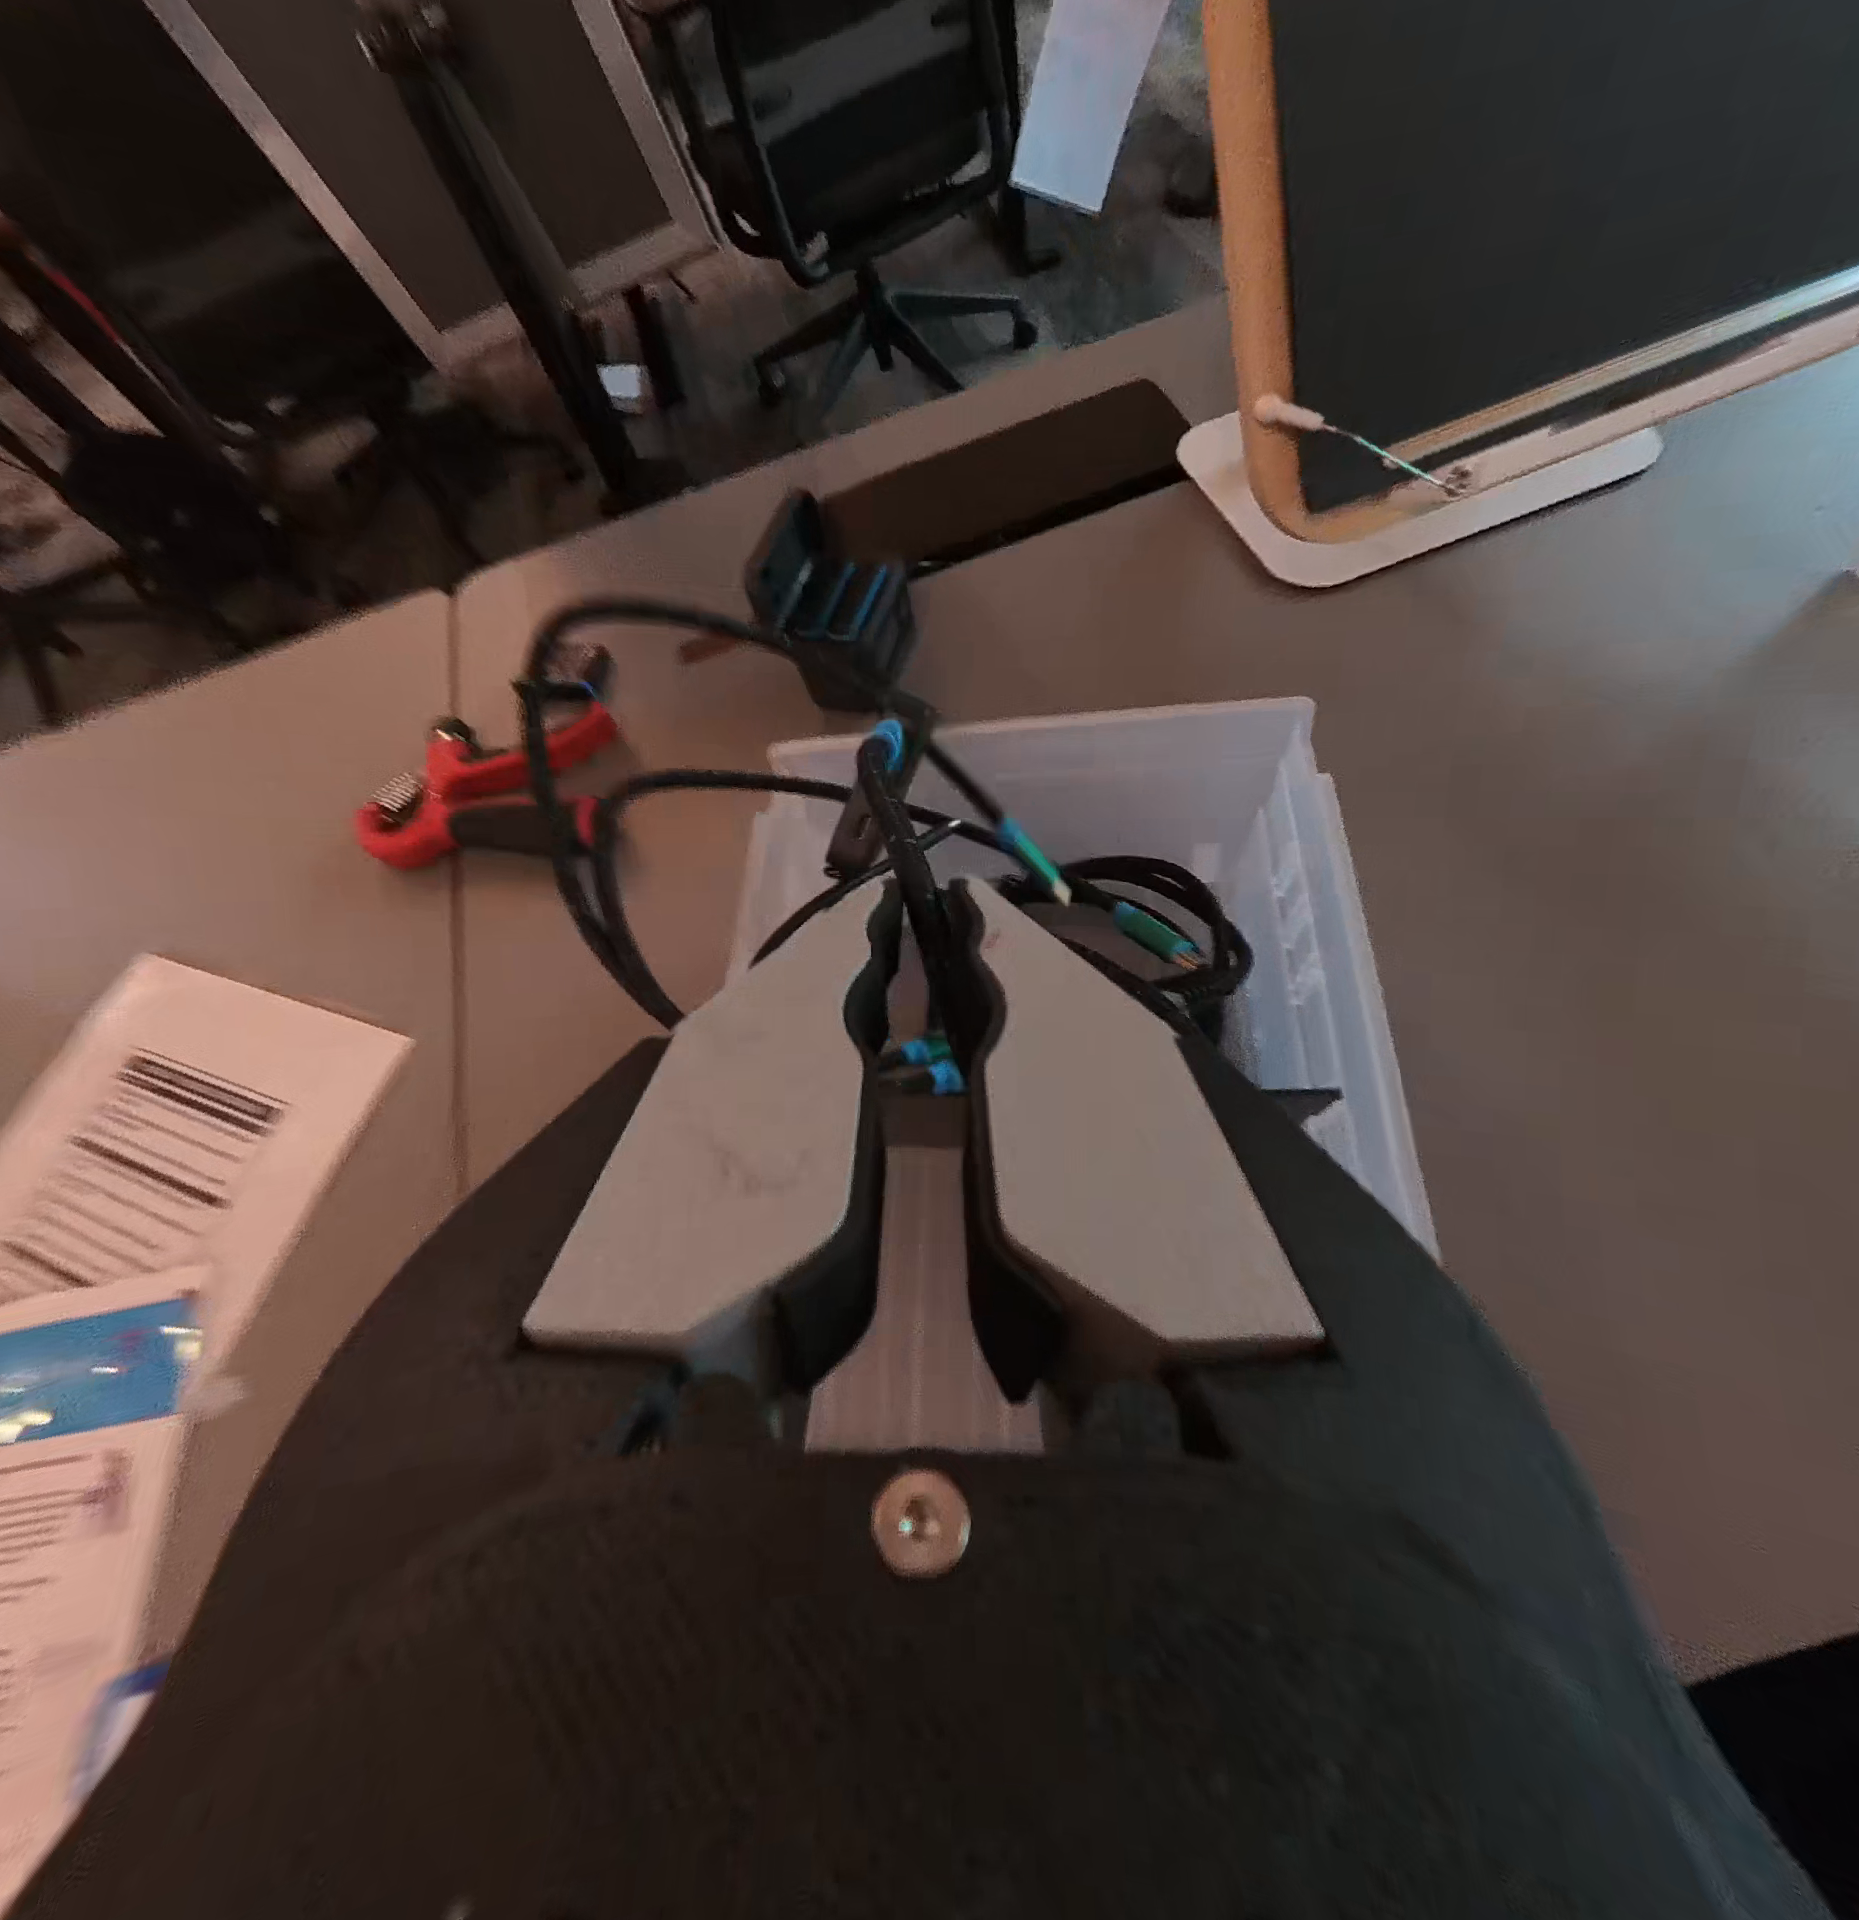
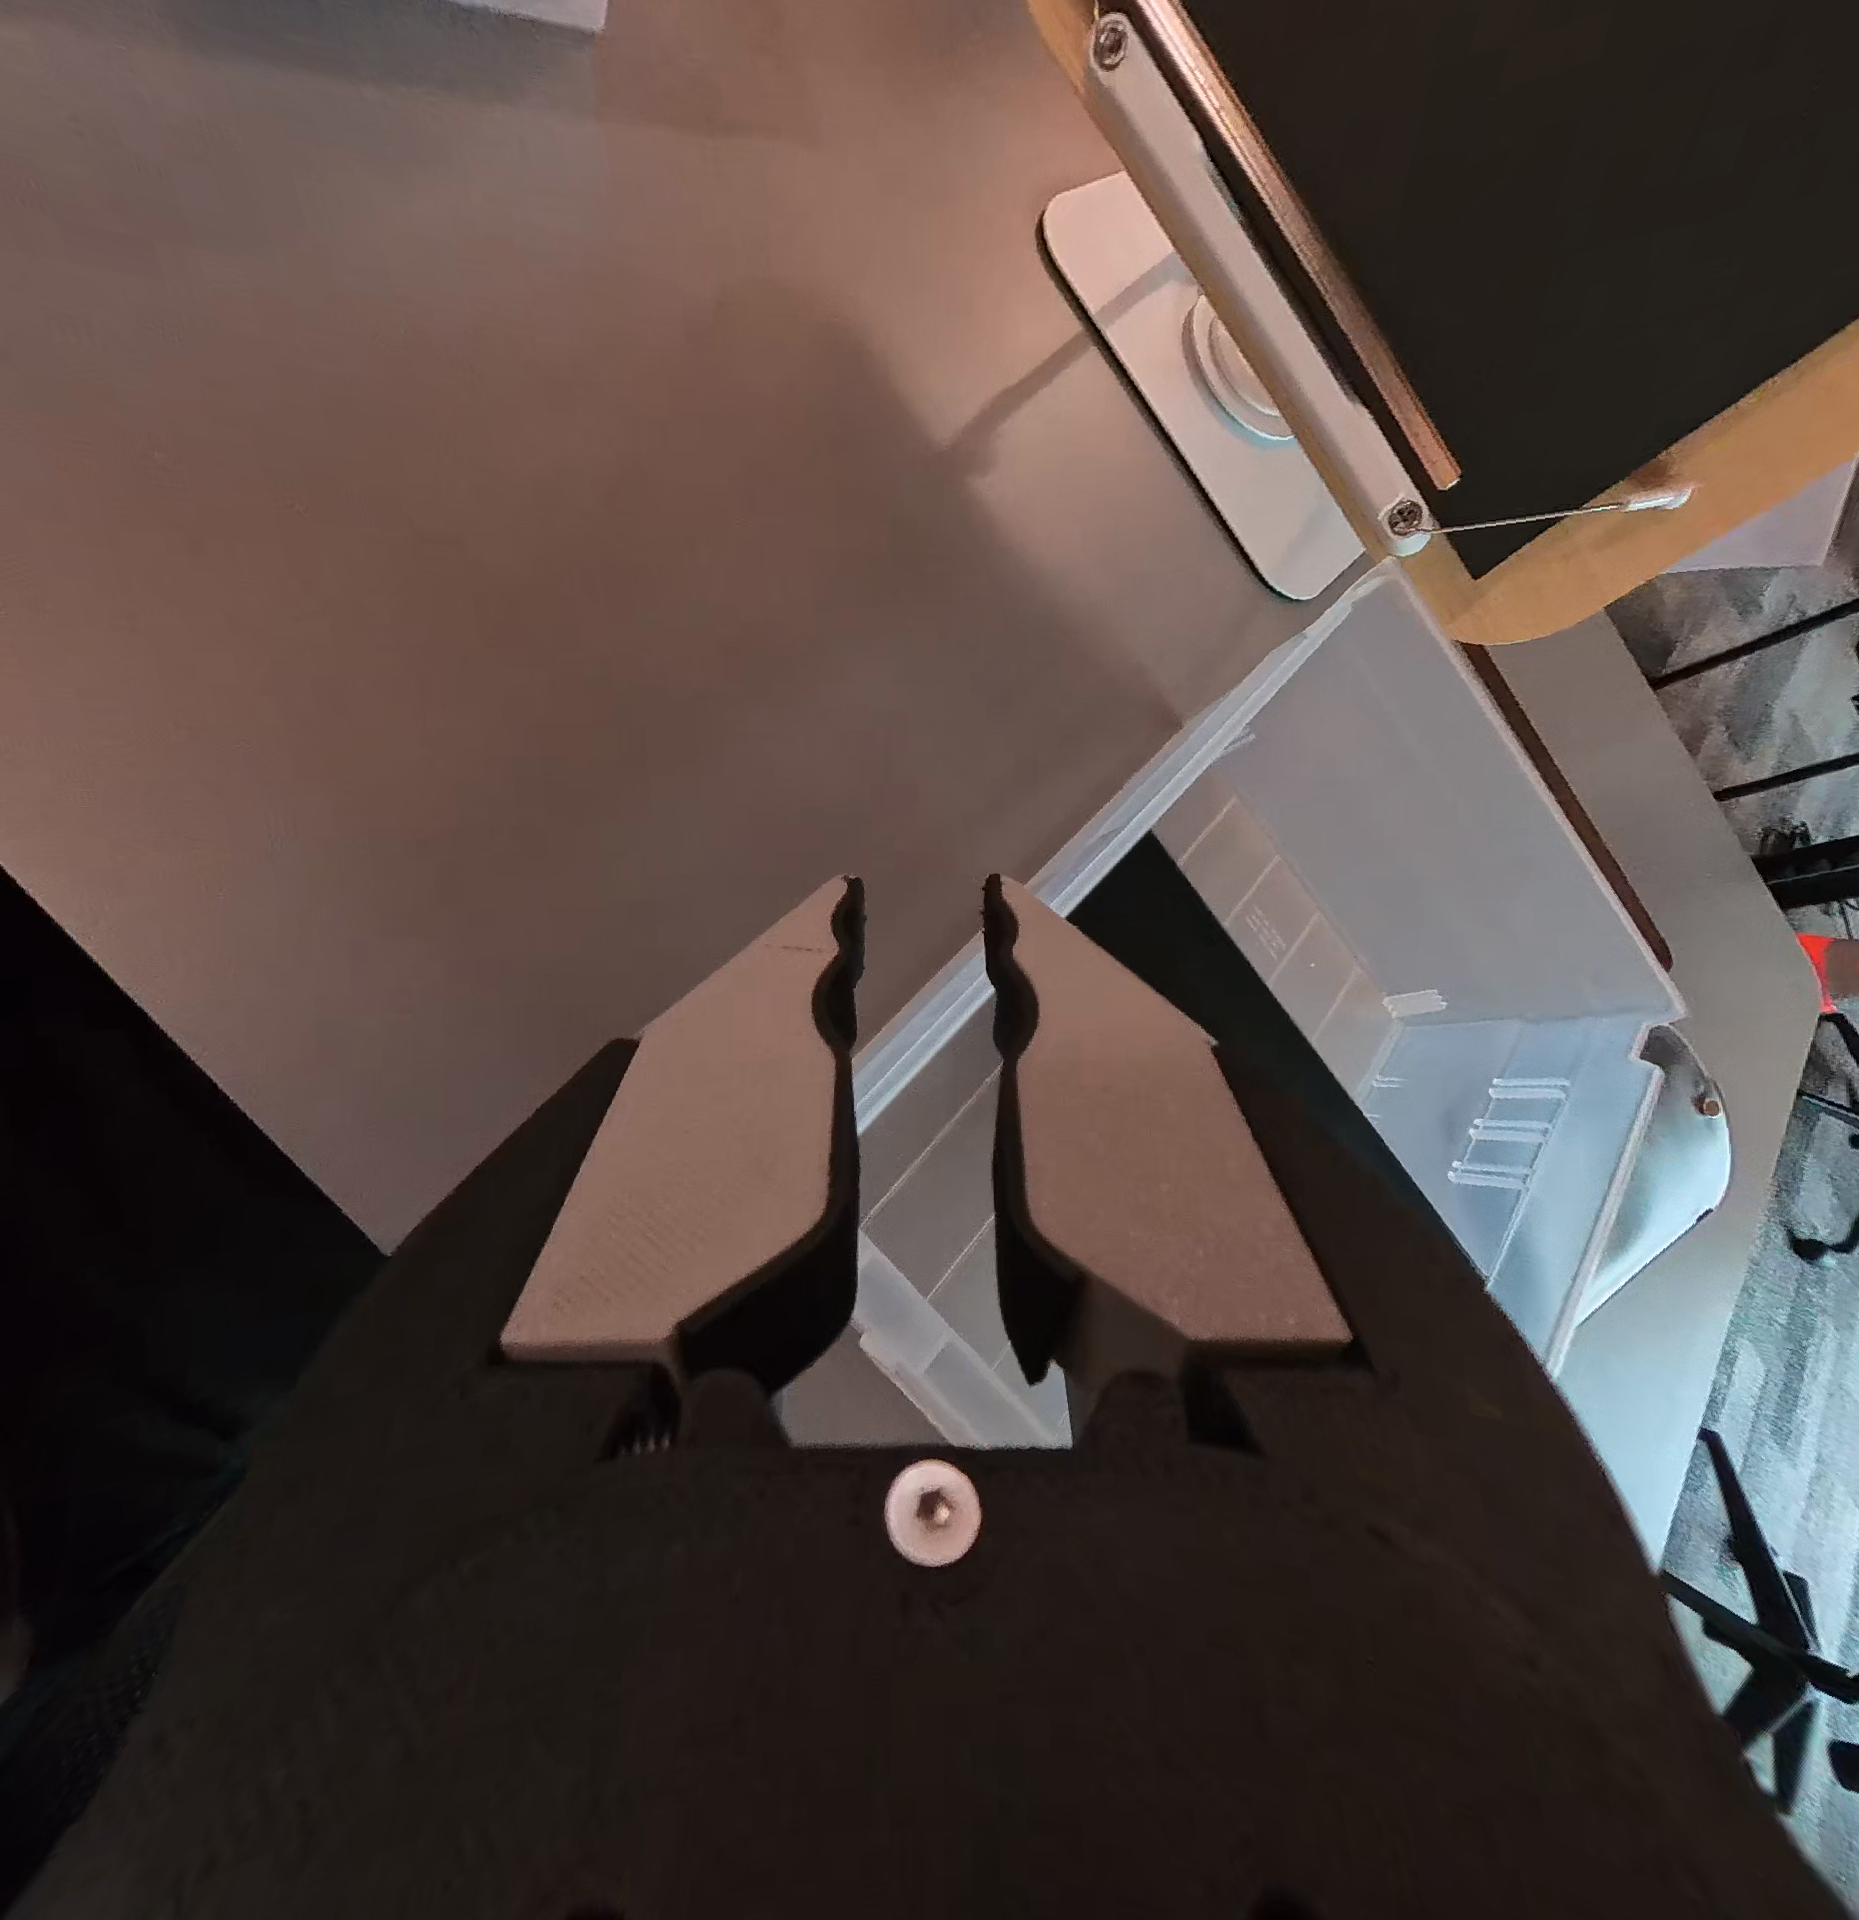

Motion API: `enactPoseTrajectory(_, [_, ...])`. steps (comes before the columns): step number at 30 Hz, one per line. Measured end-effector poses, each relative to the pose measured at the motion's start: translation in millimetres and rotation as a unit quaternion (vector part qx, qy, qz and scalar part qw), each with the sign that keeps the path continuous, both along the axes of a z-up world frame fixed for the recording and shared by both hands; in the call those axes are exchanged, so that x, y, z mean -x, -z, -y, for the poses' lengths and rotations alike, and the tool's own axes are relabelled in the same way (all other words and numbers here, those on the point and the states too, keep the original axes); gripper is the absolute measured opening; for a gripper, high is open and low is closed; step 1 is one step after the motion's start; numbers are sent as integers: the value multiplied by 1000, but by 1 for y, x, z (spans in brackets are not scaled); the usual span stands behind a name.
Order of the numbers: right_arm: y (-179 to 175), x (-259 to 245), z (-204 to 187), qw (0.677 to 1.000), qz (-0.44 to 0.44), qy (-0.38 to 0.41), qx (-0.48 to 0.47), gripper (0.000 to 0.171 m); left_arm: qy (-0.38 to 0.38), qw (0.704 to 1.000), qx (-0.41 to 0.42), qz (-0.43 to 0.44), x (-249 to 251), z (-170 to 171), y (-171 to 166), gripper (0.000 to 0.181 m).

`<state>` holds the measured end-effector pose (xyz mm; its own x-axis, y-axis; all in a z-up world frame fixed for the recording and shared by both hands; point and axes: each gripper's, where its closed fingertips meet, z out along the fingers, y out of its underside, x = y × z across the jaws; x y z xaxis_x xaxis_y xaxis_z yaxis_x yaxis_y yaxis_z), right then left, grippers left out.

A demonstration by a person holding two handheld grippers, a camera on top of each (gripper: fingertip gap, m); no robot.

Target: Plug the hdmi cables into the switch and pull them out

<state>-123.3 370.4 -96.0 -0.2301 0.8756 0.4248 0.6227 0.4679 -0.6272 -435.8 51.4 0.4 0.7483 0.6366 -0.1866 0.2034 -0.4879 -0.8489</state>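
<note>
Jaws of left gripper (image 1: 923, 904) pinch a black cable (image 1: 883, 800); right gripper (image 2: 920, 894) narrowly apart, empty.

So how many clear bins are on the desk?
1: the clear bin by the monitor stand, under the left gripper, cables inside. Others could lie out of frame.

An office: swivel chair (image 1: 863, 156) on carpet (image 2: 1787, 1403), grey counter (image 1: 1527, 831), and a framed board (image 1: 1527, 208) on it.

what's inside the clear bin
Coiled black cables with green and blue ends lie inside the bin. The left claw, shut on one cable over it, covers the near part, so what lies there is unseen.
</note>
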Motion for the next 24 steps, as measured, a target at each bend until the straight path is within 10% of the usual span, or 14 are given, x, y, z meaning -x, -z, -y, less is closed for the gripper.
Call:
enactPoseTrajectory(11, [-11, 11, 23, 998, -33, -32, 50, 25, 45, 985, -16, -164, -38, -15, -152, 4])
enactPoseTrajectory(24, [-32, 36, 79, 984, -99, -101, 111, 48, 297, 938, 49, -169, -172, -123, -95, 4])
